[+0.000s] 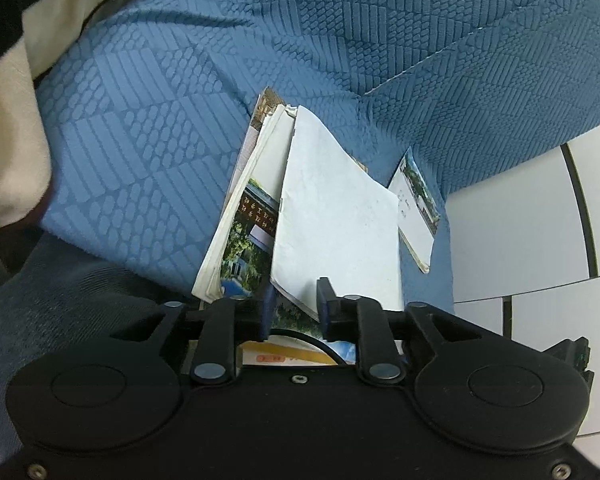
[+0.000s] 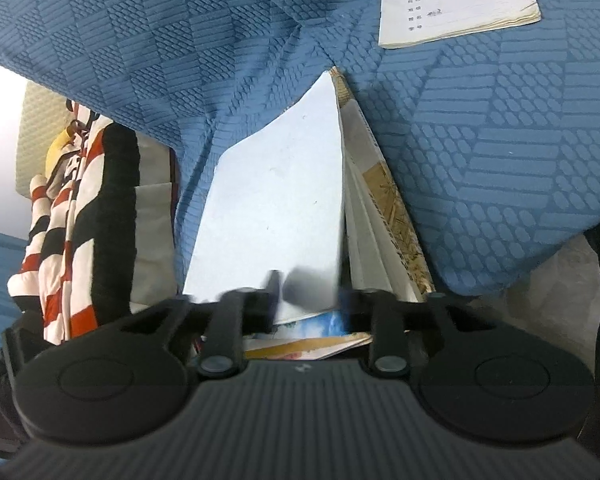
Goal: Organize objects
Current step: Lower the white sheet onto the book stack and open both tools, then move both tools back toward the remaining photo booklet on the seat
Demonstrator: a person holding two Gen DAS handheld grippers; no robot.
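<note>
A loose stack of booklets (image 1: 336, 220) leans on a blue textured sofa cover (image 1: 140, 140), a plain white cover on top and photo covers beneath. My left gripper (image 1: 296, 308) is at the stack's near corner; its jaws stand a little apart and the paper edge lies between them without being pinched. The right wrist view shows the same stack (image 2: 276, 208) fanned out. My right gripper (image 2: 310, 300), blurred, is open with the white cover's lower edge between its fingers. Another single booklet (image 1: 416, 216) lies flat on the cover farther off, also visible in the right wrist view (image 2: 456, 8).
A red, white and black striped garment (image 2: 72, 220) hangs at the left beside a cream cloth (image 2: 152, 240). Cream fabric (image 1: 8, 140) borders the sofa cover at the left. White floor tiles (image 1: 520, 220) show past the sofa's right edge. More booklets lie under both grippers.
</note>
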